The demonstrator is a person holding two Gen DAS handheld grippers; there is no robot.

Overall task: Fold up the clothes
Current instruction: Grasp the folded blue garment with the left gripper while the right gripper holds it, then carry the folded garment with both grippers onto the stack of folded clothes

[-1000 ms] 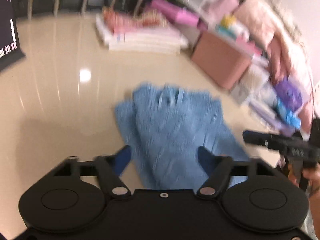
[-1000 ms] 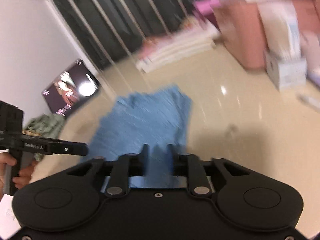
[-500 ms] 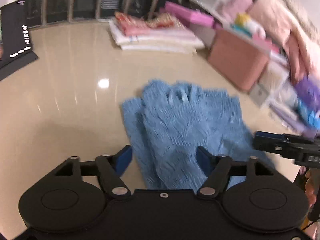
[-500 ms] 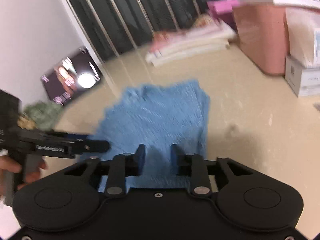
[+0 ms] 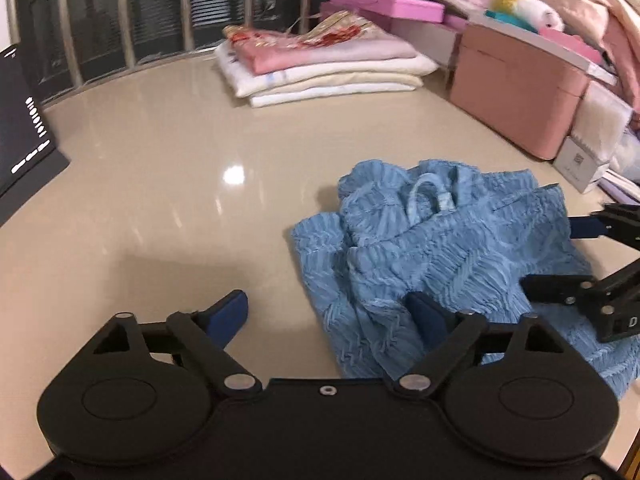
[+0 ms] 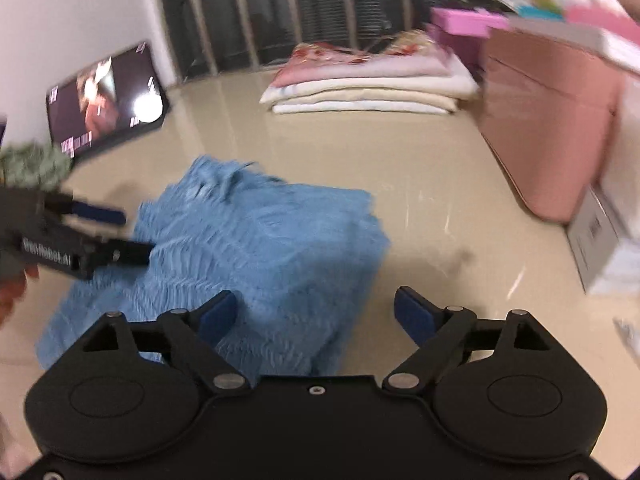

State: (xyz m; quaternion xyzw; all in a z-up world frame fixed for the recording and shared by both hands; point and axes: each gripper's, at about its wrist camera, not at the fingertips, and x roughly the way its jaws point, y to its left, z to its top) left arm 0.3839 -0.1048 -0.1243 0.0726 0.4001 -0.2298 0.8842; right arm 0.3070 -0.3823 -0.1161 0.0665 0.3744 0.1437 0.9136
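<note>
We hold our left gripper (image 5: 324,314) low over the near left edge of a blue ribbed garment (image 5: 448,264) on the glossy beige floor (image 5: 160,184), its fingers spread, one over bare floor and the other over the cloth, pinching nothing. Our right gripper (image 6: 310,312) hangs over the near right corner of the same garment (image 6: 260,248), its fingers opening wide, one above the cloth and one past its edge, with nothing gripped between them. The garment lies rumpled and partly doubled over, a small loop (image 5: 426,196) showing at its far end, so we judge the fold to be in mid-course: the next move likely calls for each gripper to settle on an edge, close on it and carry it over squarely. Each gripper stands close beside the other across the cloth, and they could crowd one another. Beyond lie a stack of folded linens (image 5: 320,68), a pink box (image 5: 516,100) and a dark lit screen (image 6: 106,104) leaning by the wall, all well apart from the work.
</note>
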